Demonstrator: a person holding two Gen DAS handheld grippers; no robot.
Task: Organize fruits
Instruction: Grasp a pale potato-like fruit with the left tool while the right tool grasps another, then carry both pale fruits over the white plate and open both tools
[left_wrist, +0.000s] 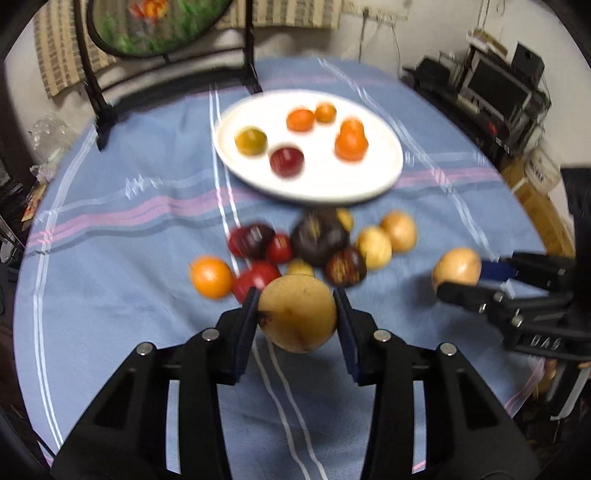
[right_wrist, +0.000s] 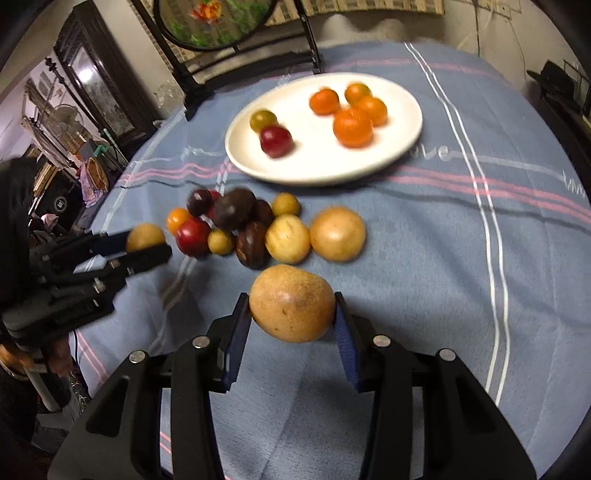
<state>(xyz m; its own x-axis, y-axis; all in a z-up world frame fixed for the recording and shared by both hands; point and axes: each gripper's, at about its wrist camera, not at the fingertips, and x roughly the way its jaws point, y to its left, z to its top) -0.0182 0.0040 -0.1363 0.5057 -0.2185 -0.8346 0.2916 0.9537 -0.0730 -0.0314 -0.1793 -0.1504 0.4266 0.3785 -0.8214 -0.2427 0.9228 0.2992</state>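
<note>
My left gripper (left_wrist: 297, 308) is shut on a large yellow-brown fruit (left_wrist: 297, 314), held above the blue cloth. My right gripper (right_wrist: 291, 310) is shut on another yellow-brown fruit (right_wrist: 291, 302); it also shows in the left wrist view (left_wrist: 456, 269) on the right. A white plate (left_wrist: 369, 184) behind holds several oranges (left_wrist: 351, 144), a green-yellow fruit (left_wrist: 251, 141) and a red one (left_wrist: 287, 160). A loose pile (left_wrist: 319, 236) of dark purple, red, yellow and orange fruits lies on the cloth between the plate and the grippers.
The round table has a blue striped cloth (left_wrist: 129, 221). A black stand with a round painted screen (left_wrist: 155, 26) stands at the far edge. Shelves with electronics (left_wrist: 495, 88) are beyond the table's right side.
</note>
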